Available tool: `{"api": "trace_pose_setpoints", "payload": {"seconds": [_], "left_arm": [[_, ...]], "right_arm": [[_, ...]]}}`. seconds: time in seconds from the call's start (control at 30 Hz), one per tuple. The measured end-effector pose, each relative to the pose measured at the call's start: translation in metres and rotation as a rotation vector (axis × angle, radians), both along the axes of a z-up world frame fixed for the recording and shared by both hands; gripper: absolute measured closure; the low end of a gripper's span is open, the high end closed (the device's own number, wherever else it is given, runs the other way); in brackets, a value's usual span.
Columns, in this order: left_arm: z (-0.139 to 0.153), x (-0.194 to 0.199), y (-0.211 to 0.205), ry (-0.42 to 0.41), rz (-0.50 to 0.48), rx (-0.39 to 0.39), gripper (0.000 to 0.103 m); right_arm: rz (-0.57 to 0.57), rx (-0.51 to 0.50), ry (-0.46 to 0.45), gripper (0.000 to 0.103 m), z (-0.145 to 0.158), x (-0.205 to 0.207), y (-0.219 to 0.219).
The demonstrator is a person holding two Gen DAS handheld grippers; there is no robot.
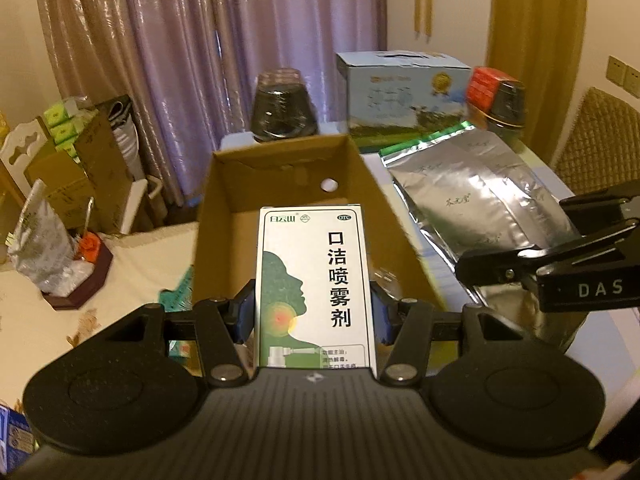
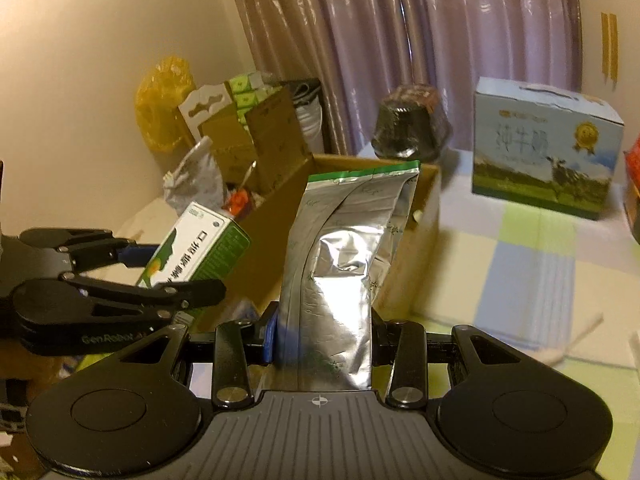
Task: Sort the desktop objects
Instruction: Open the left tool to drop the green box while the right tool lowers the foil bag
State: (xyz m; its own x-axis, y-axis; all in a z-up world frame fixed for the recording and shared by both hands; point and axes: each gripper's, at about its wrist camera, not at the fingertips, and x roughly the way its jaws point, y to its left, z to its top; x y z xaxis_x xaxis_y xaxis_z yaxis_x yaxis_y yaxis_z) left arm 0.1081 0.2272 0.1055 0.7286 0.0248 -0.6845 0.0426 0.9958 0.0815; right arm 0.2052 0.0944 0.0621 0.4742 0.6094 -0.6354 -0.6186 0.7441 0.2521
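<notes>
- The left gripper point(image 1: 314, 312), matte black with blue pads, pinches a smooth white-and-green cardboard medicine carton point(image 1: 316, 288) by its two long sides; the carton stands upright between the fingers, its printed face toward the camera.
- The right gripper point(image 2: 324, 332) clamps the lower part of a crinkled silver foil pouch with a green top strip point(image 2: 348, 248), which rises upright and creased from the fingers.
- Seen from the right wrist, the left gripper point(image 2: 188, 280) and its carton point(image 2: 192, 252) hang just beside the near left wall of the box, tilted.
- Just beyond both held items sits an open rectangular brown corrugated cardboard box point(image 1: 224, 184); its floor looks bare apart from a small white round spot point(image 1: 329, 185) on the far wall, possibly a hole.
- To the right of the box, the tabletop with its pale green, blue and cream checked cloth point(image 2: 532, 248) lies open.
- Behind the box stands a dark, rounded, plastic-wrapped container point(image 1: 284, 108), touching or very near the far rim.
- Farther right is a glossy blue-and-green carry carton with a handle slot point(image 2: 544, 148), well apart from the box.
- Mauve satin curtains point(image 1: 224, 40) hang in folds at the back.
</notes>
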Motion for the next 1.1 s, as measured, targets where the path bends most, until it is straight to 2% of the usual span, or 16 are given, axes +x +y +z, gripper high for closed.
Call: {"api": "trace_pose_setpoints", "payload": {"seconds": [0.17,0.53,0.9,1.0,1.1], "left_arm": [[-0.003,0.03,0.021,0.014,-0.001,0.005,0.052],[-0.035,0.076,0.051,0.059,-0.002,-0.013,0.052],[-0.051,0.096,0.062,0.064,0.012,-0.052,0.052],[-0.05,0.099,0.067,0.049,0.037,-0.071,0.042],[-0.046,0.096,0.069,0.034,0.043,-0.059,0.042]], "right_arm": [[-0.004,0.001,0.008,0.066,-0.002,0.028,0.023],[-0.042,-0.003,0.059,0.065,-0.029,0.076,0.054],[-0.067,-0.009,0.063,0.065,-0.041,0.087,0.06],[-0.069,-0.01,0.064,0.065,-0.042,0.086,0.059],[-0.071,-0.01,0.065,0.065,-0.042,0.085,0.059]]}}
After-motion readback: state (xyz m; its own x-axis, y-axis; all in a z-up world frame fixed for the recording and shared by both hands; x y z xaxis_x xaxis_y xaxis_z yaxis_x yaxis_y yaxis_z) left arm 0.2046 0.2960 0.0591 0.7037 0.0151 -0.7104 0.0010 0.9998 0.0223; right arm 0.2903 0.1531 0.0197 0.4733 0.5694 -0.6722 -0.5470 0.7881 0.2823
